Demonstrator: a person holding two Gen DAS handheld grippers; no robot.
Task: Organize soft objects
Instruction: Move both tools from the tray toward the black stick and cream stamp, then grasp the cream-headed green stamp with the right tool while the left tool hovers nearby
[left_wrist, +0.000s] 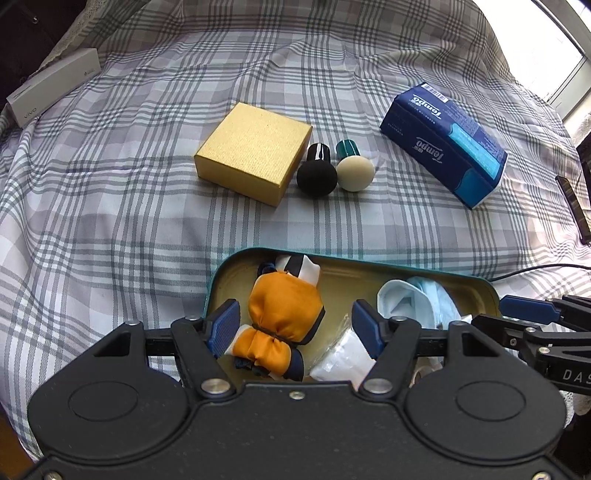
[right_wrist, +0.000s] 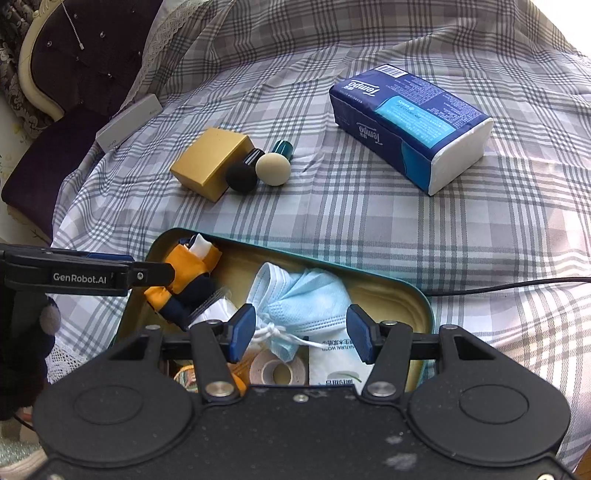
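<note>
A teal tin (left_wrist: 476, 282) (right_wrist: 424, 295) lies open on the plaid bed. Inside it lie an orange and navy cloth bundle (left_wrist: 282, 310) (right_wrist: 184, 275), a light blue face mask (left_wrist: 421, 301) (right_wrist: 306, 295) and white tissue packs (left_wrist: 343, 360) (right_wrist: 332, 360). My left gripper (left_wrist: 295, 332) is open, its fingers on either side of the orange bundle without touching it. My right gripper (right_wrist: 301, 334) is open just above the mask. A black puff (left_wrist: 317, 177) (right_wrist: 242, 176) and a cream puff (left_wrist: 355, 169) (right_wrist: 273, 169) lie on the bed beside a gold box (left_wrist: 253, 147) (right_wrist: 208, 162).
A blue Tempo tissue pack (left_wrist: 443, 142) (right_wrist: 406, 122) lies at the far right of the bed. A white box (left_wrist: 51, 86) (right_wrist: 129, 120) sits at the left edge. A black cable (left_wrist: 535, 269) (right_wrist: 509, 286) runs past the tin. A tape roll (right_wrist: 279, 371) is in the tin.
</note>
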